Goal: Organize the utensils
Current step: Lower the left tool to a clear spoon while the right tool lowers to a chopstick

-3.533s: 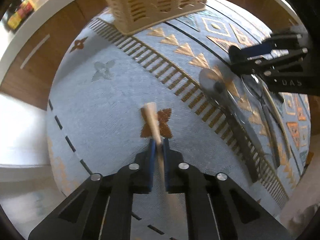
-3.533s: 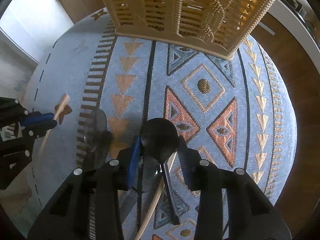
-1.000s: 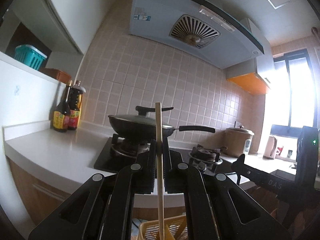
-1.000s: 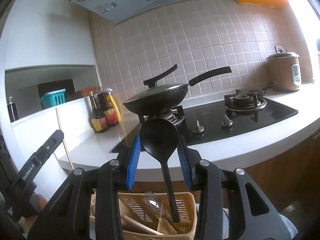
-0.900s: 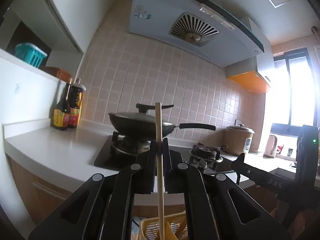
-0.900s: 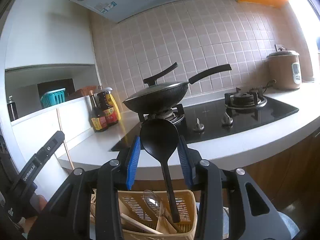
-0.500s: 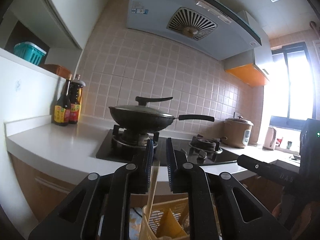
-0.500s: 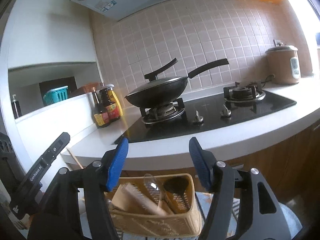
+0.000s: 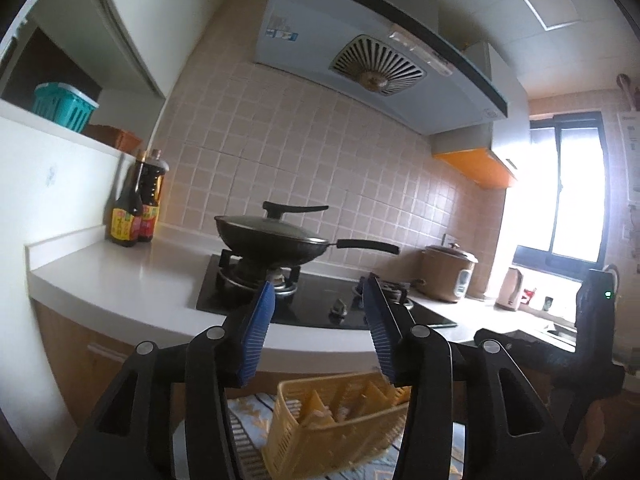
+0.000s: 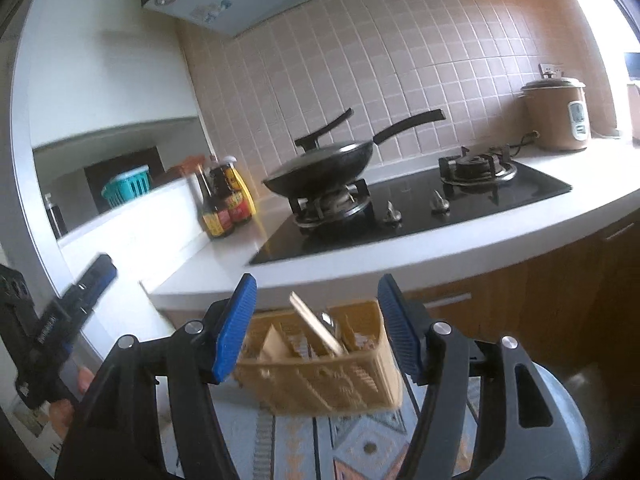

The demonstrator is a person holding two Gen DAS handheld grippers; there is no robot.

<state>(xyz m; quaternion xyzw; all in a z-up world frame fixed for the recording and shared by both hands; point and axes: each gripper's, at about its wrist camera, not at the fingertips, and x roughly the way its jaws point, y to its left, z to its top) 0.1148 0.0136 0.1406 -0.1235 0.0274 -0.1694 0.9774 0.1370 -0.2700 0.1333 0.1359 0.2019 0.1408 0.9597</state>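
Both grippers, left [image 9: 320, 332] and right [image 10: 316, 320], hover fingers-spread (empty) above the seemingly utensil-filled basket [image 10: 320, 376].

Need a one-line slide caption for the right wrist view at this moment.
Right gripper open and empty above the yellow utensil basket holding wooden utensils, facing the stove and lidded wok.

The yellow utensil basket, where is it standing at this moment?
The yellow utensil basket stands low in both wrist views on the patterned mat, below the white counter, seen between the open right gripper's fingers.
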